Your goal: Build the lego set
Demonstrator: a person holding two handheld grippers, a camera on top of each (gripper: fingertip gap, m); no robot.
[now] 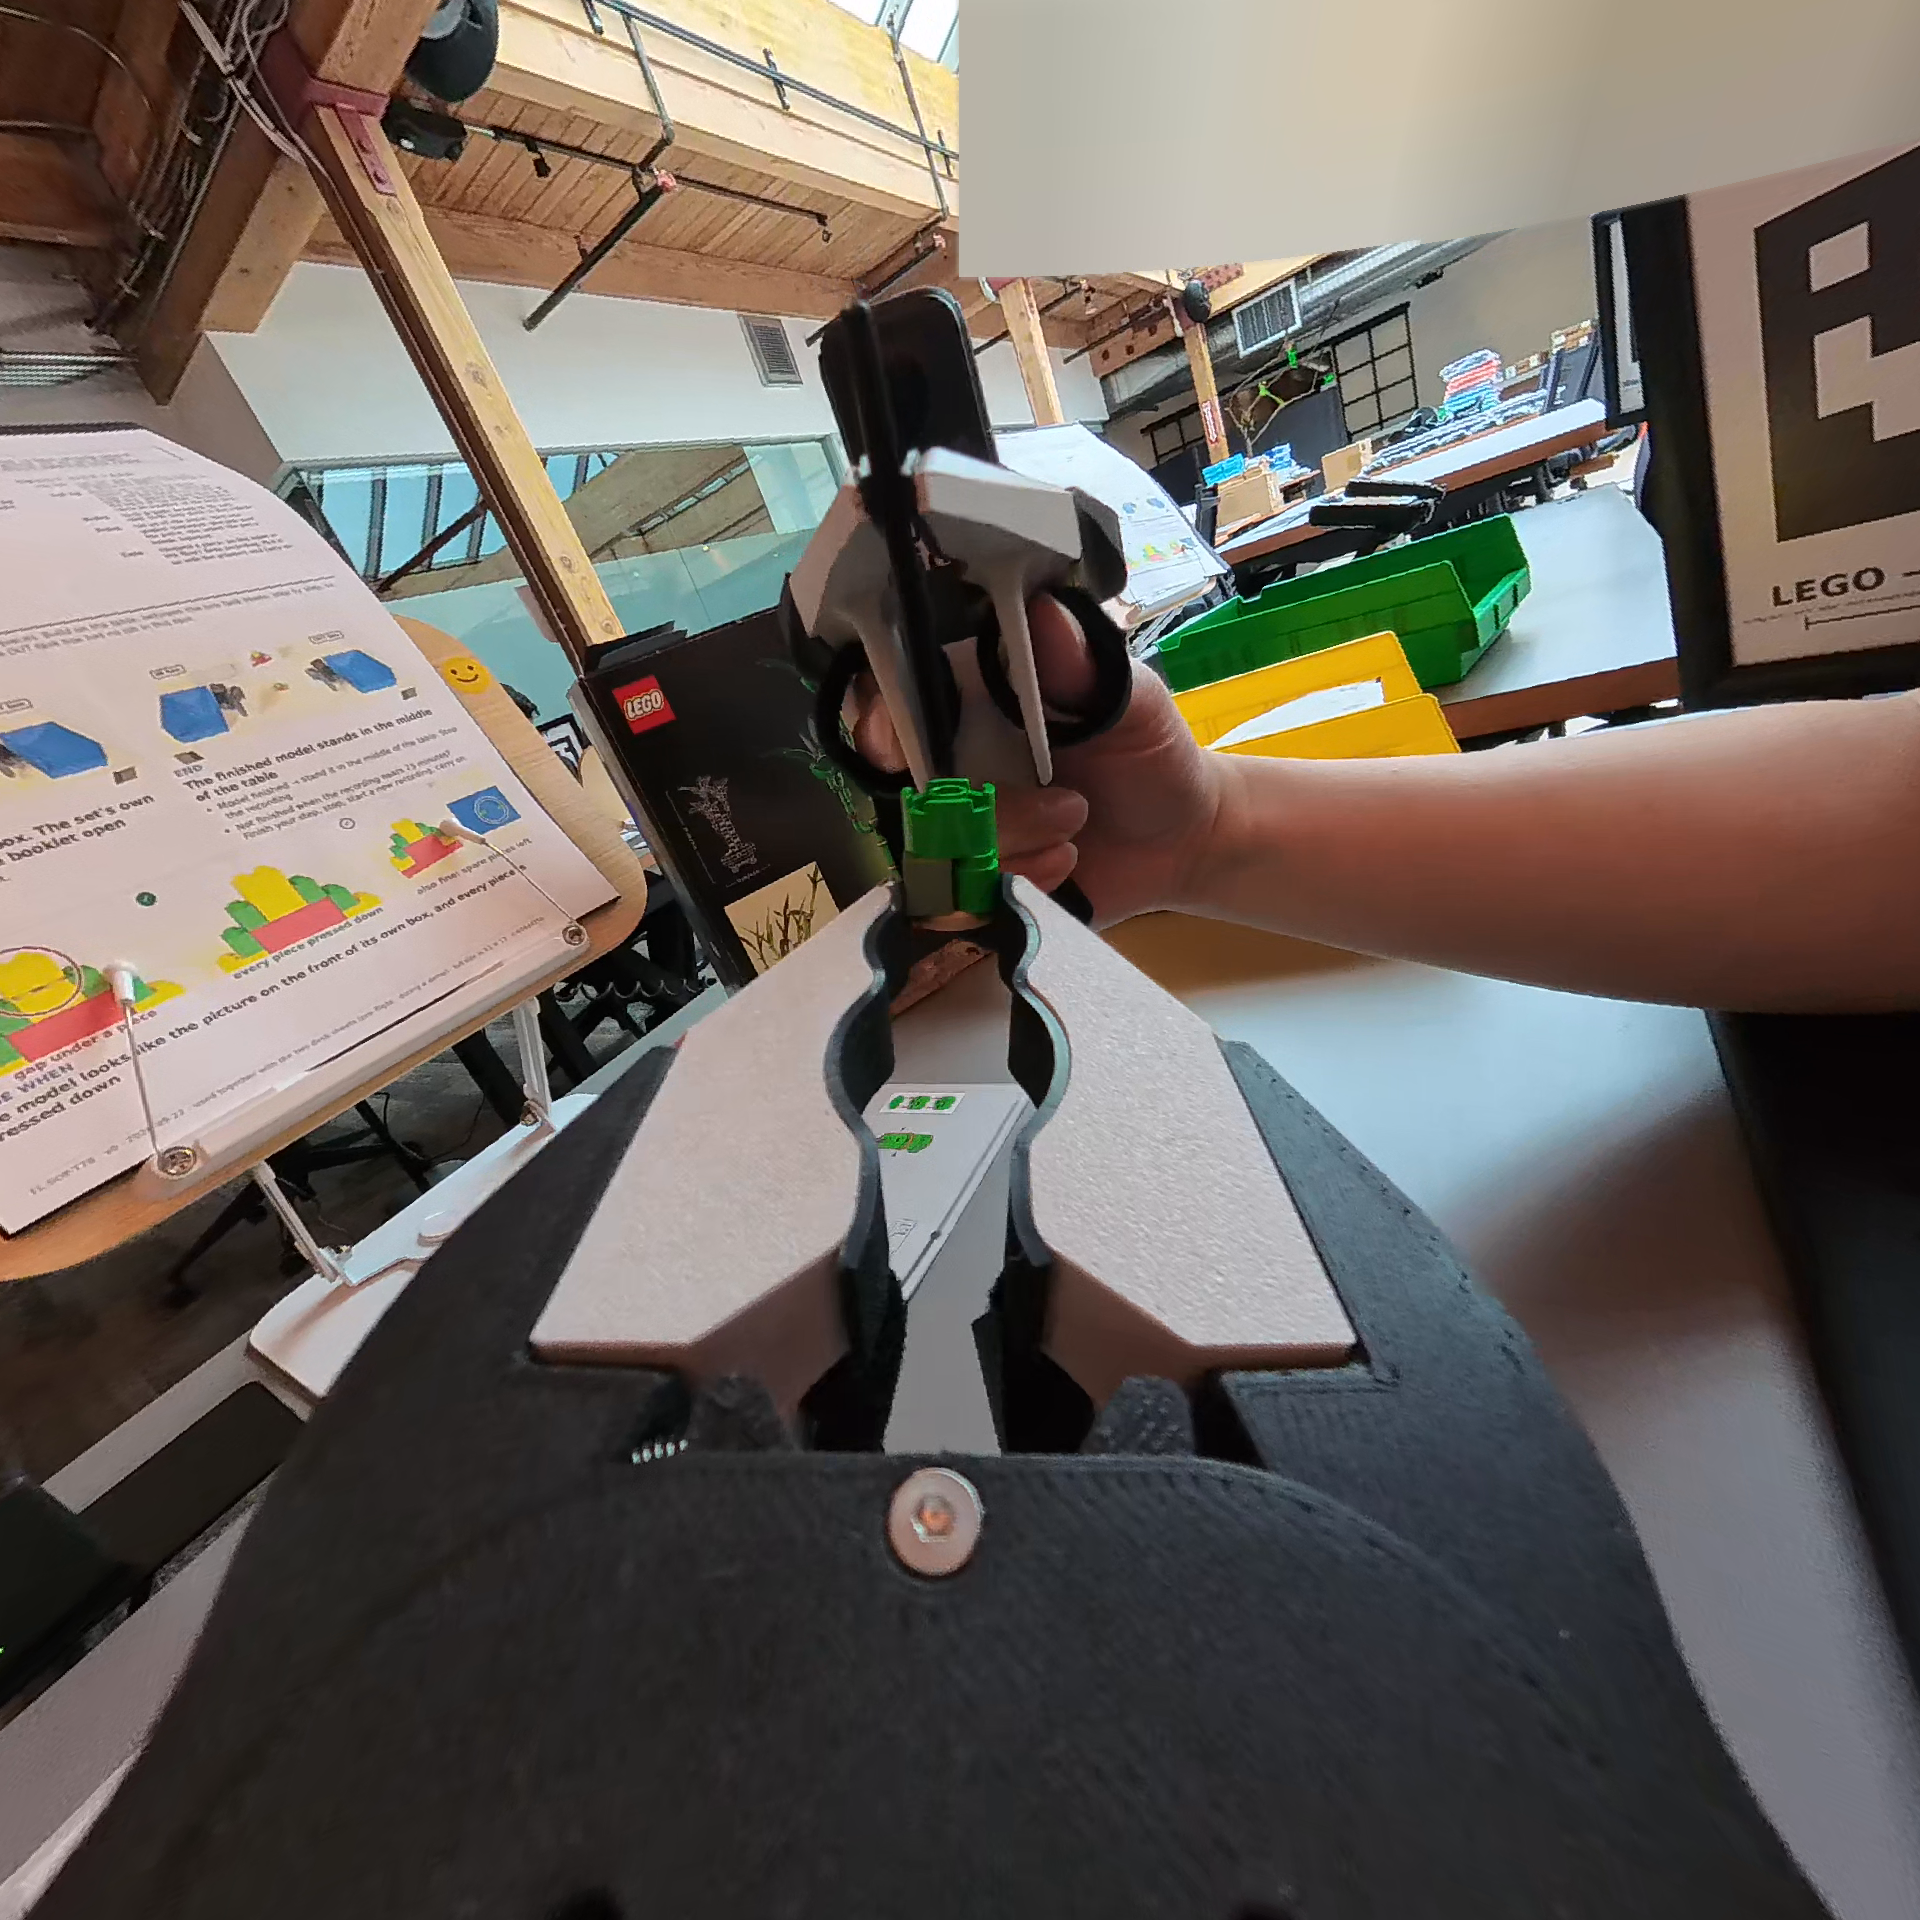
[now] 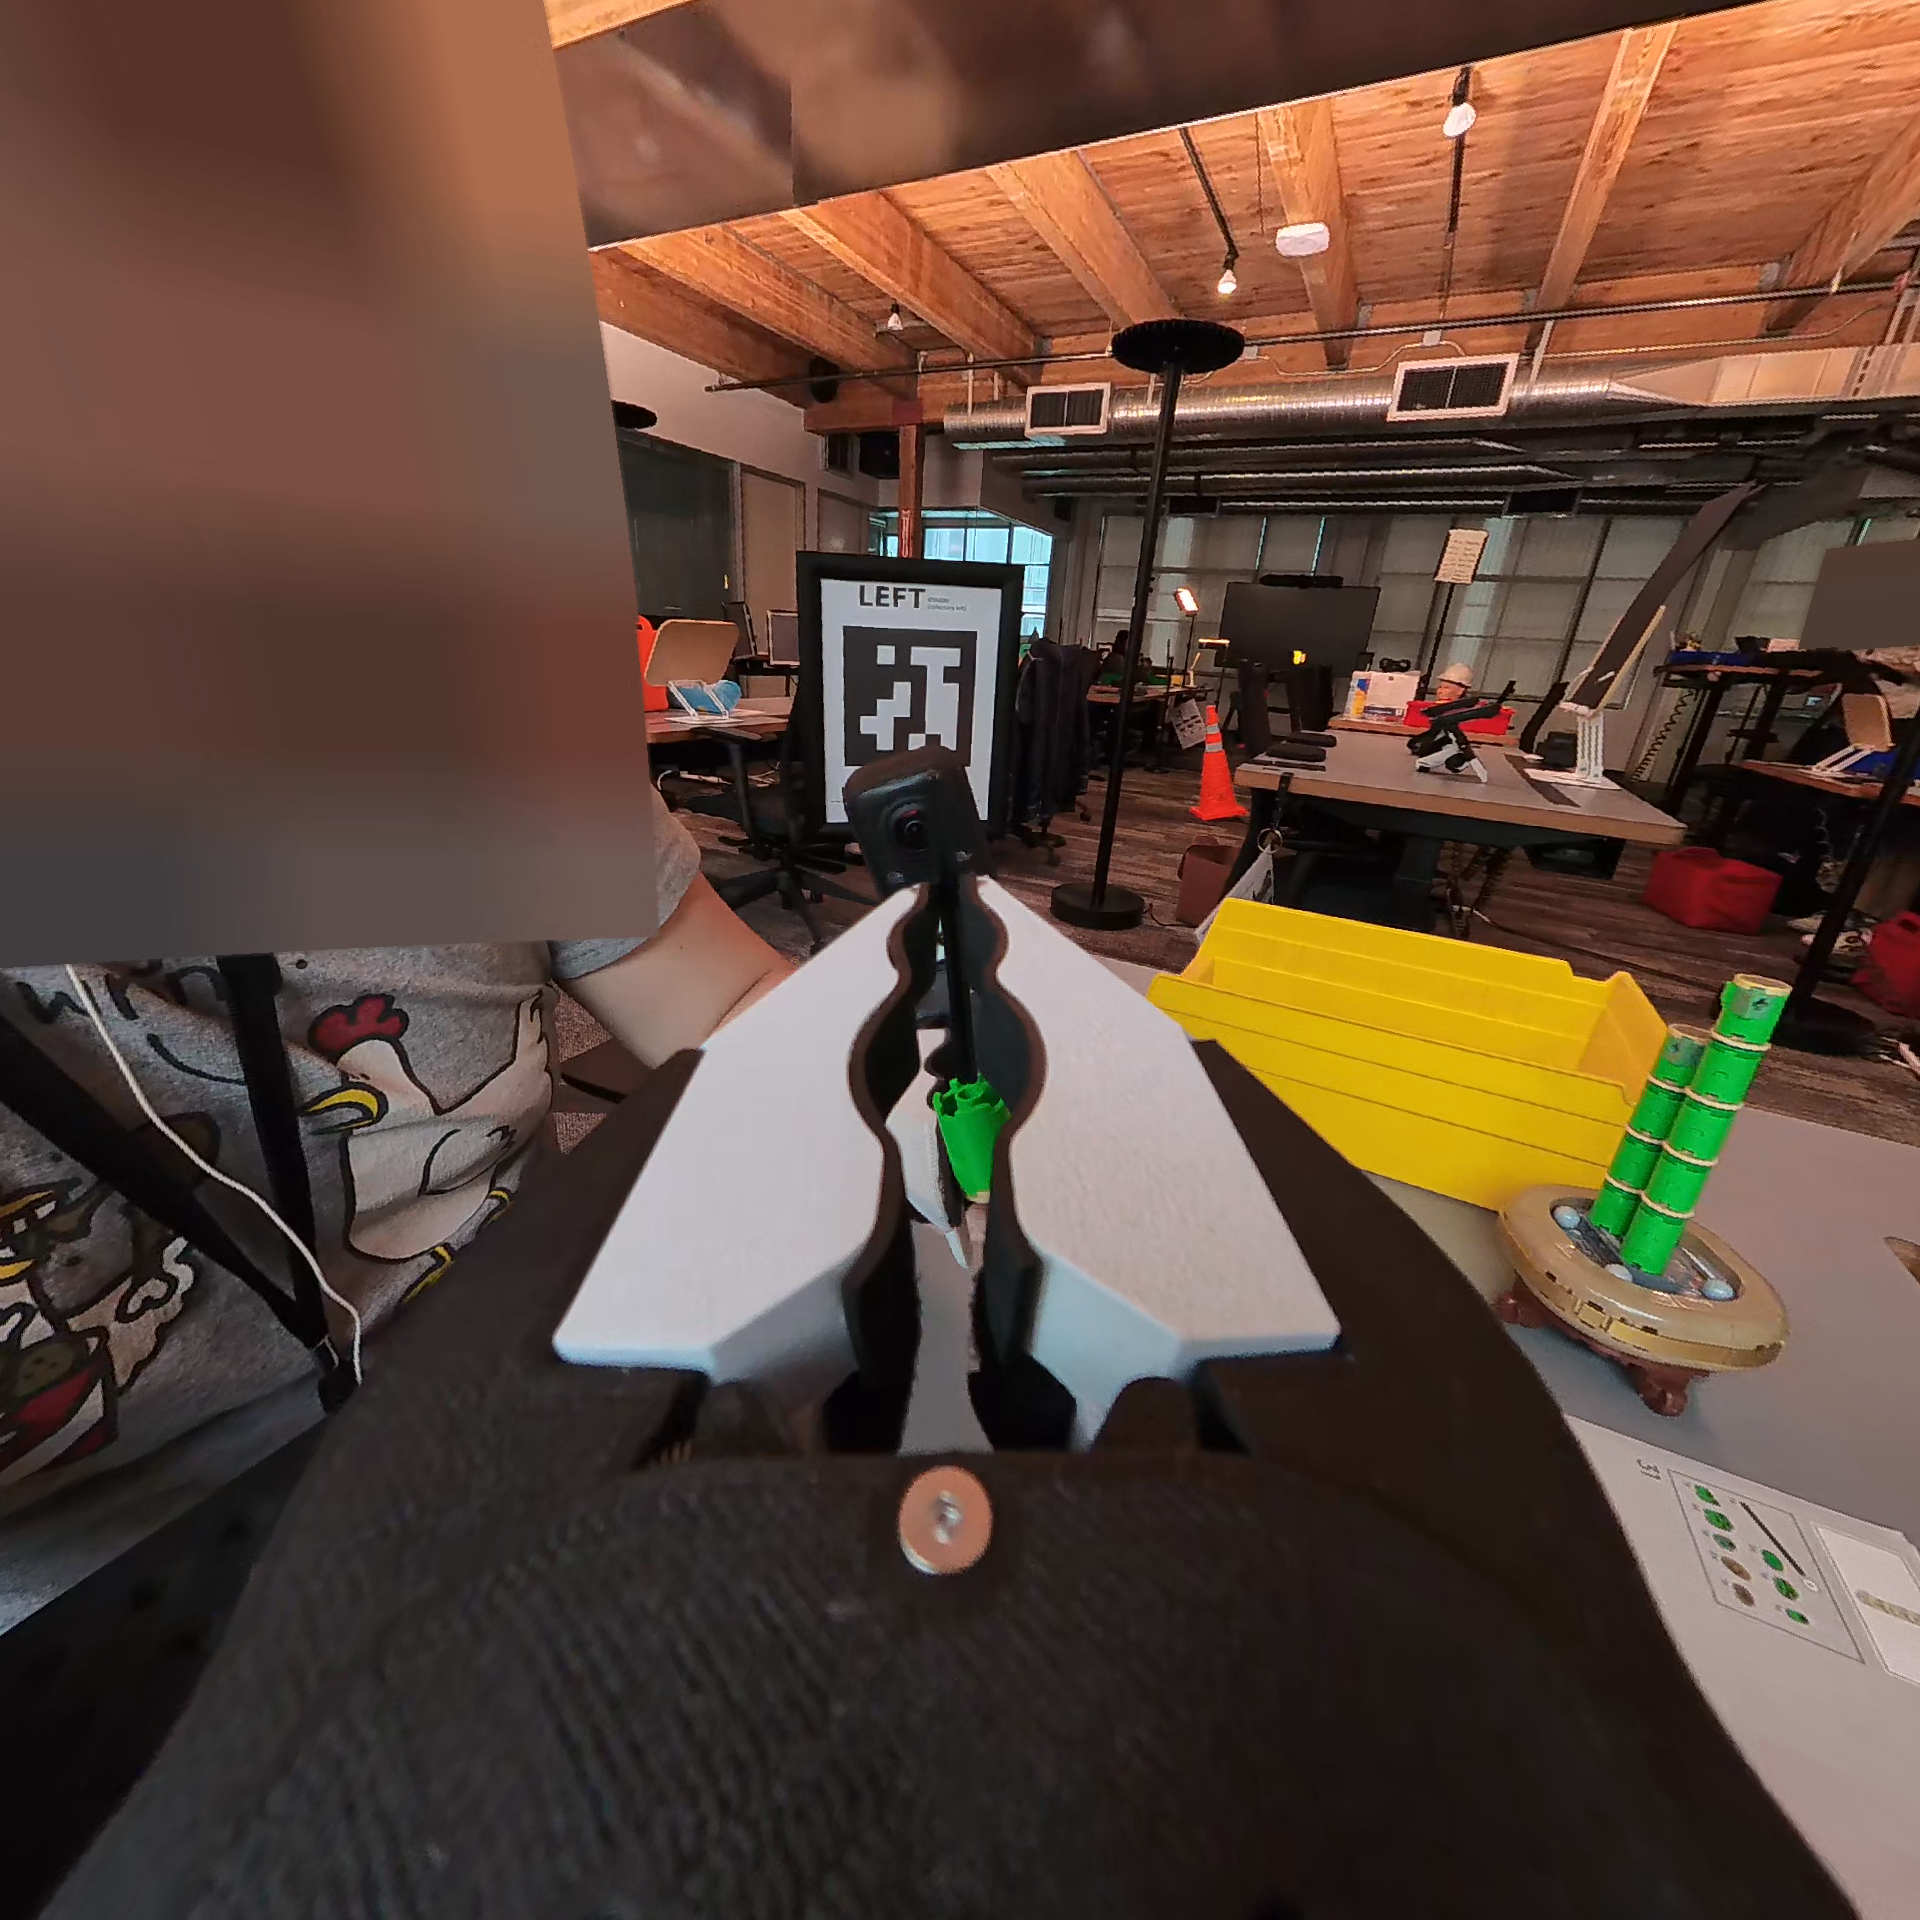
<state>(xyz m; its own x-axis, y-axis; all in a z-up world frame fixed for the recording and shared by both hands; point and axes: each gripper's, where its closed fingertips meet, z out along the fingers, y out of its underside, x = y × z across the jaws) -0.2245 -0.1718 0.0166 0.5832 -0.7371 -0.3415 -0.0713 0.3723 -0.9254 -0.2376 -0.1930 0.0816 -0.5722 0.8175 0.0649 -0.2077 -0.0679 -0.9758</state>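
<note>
Left wrist view: left gripper [image 1: 948, 906] jaws squeeze green lego piece [image 1: 948, 844] at their tips; right gripper [image 2: 951, 935] jaws seem shut on black rod [image 2: 958, 1013].

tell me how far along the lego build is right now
Partly built. Done: two green bamboo stalks stand in the round tan base on the table. In hand: the left gripper has its jaws shut on a short green segment stack, and the right gripper holds a thin black rod running into it. Left: finishing this stalk and fitting it to the base; the open booklet shows more pieces.
</note>
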